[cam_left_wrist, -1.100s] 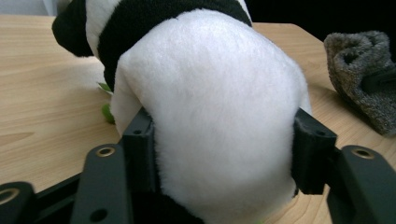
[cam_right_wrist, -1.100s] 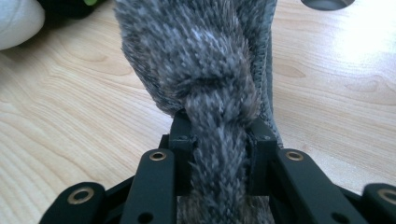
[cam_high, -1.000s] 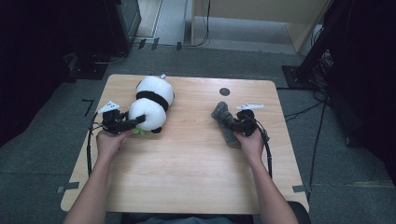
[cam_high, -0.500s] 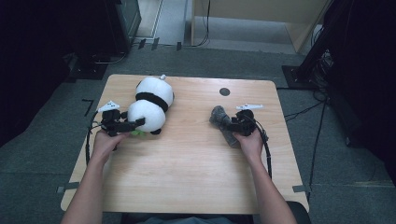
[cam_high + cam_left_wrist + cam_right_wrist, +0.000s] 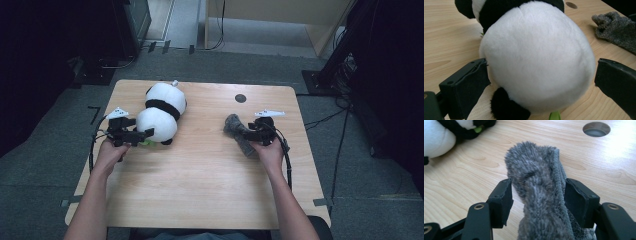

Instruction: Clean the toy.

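The bench (image 5: pixel 200 190) is pale wood with a visible grain and a smooth, faintly sheeny finish. The panda toy (image 5: pixel 536 62) is soft plush, its white pile short and matt, its black parts equally fuzzy. The grey sock (image 5: pixel 539 202) is a fluffy, fleecy knit cloth, rough-napped. The left gripper (image 5: pixel 539 82) and right gripper (image 5: pixel 537 200) look like matt black plastic.

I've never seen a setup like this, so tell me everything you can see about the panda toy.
The panda is a plush toy, white and round with black fuzzy bands and limbs and a bit of green beneath it. It lies on the table, near its far left. The left gripper brackets its white rump; its jaws have just been opening, one brushing the fur, the other standing clear.
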{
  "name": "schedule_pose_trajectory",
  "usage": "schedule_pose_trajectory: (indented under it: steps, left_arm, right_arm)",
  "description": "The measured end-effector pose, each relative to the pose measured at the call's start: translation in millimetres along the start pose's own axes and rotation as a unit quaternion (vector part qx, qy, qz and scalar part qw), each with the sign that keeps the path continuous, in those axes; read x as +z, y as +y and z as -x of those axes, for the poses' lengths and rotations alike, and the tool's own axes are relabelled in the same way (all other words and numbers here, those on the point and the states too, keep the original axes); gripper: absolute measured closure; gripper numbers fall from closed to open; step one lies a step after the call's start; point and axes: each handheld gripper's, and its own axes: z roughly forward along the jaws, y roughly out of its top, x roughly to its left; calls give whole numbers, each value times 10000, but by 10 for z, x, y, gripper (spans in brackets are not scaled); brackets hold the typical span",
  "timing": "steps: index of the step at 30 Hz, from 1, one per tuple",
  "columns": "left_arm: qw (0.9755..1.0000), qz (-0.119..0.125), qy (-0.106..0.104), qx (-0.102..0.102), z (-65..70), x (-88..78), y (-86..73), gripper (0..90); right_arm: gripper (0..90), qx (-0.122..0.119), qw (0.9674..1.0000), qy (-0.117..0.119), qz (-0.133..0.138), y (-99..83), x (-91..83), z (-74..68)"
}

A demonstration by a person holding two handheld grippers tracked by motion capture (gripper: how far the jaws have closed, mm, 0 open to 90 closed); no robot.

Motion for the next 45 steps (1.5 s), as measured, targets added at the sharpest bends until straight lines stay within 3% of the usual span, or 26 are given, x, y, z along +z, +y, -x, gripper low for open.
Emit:
schedule_pose_trajectory:
  steps: [6, 12, 17, 22, 26, 31, 35, 41, 45]
  left_arm:
    - [9997, 9, 120, 205, 100, -97, 72, 0]
    - [9992, 70, 91, 378, 233, -165, 126, 0]
    - [9989, 133, -116, 424, 392, -200, 130, 0]
    - [9978, 30, -306, 596, 584, -141, 129, 0]
    - [9971, 7, -455, 608, 705, -87, 94, 0]
    - [9959, -13, -612, 661, 868, -34, 23, 0]
    - [9933, 6, -921, 705, 956, 17, -41, 0]
    - [9914, -31, -999, 842, 1102, 82, -133, 0]
    - [9882, -54, -1155, 1002, 1204, 129, -214, 0]
  right_arm:
    - [399, -38, 10000, 24, -11, 9, -81, -81]
    - [402, -195, 9995, 229, 46, 7, -166, -217]
    - [402, -313, 9988, 369, 106, 2, -242, -327]
    - [402, -442, 9979, 461, 136, -42, -315, -459]
    - [407, -542, 9958, 704, 218, -99, -362, -583]
    - [405, -786, 9934, 802, 244, -175, -390, -743]
    - [423, -888, 9920, 896, 86, -258, -371, -829]
    - [420, -1039, 9895, 976, 220, -328, -370, -915]
    - [422, -1137, 9881, 1018, 184, -386, -341, -966]
